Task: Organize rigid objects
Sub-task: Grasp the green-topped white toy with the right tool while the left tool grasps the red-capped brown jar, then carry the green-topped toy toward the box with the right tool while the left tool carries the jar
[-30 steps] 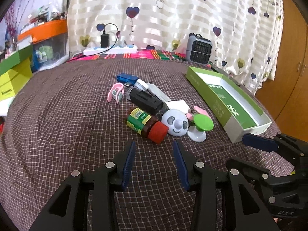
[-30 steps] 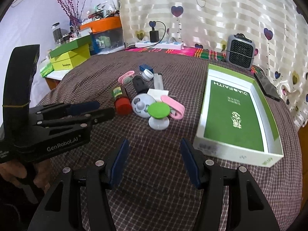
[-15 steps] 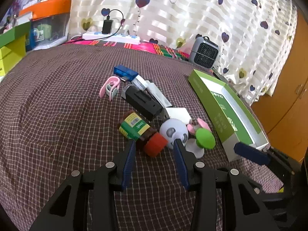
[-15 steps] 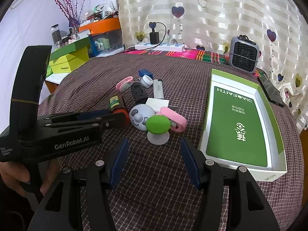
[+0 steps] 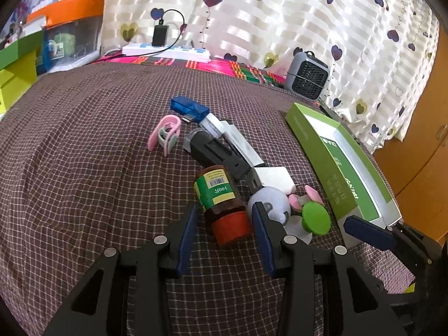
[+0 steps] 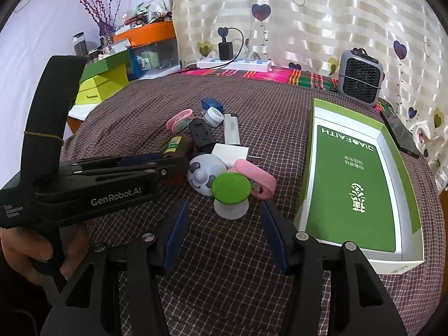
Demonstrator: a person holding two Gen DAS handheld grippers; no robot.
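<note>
Left gripper (image 5: pixel 224 232) gapes around the bottle (image 5: pixel 222 201) at 12 o'clock, unclamped — ready to grab; right gripper (image 6: pixel 224 235) wide, empty.

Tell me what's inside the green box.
The green box holds only its green printed liner with white lettering; none of the small items are in it. Whatever lies beneath that liner is covered.

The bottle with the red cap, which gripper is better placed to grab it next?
Left. The left gripper has open jaws either side of the bottle; the right gripper faces the green knob.
</note>
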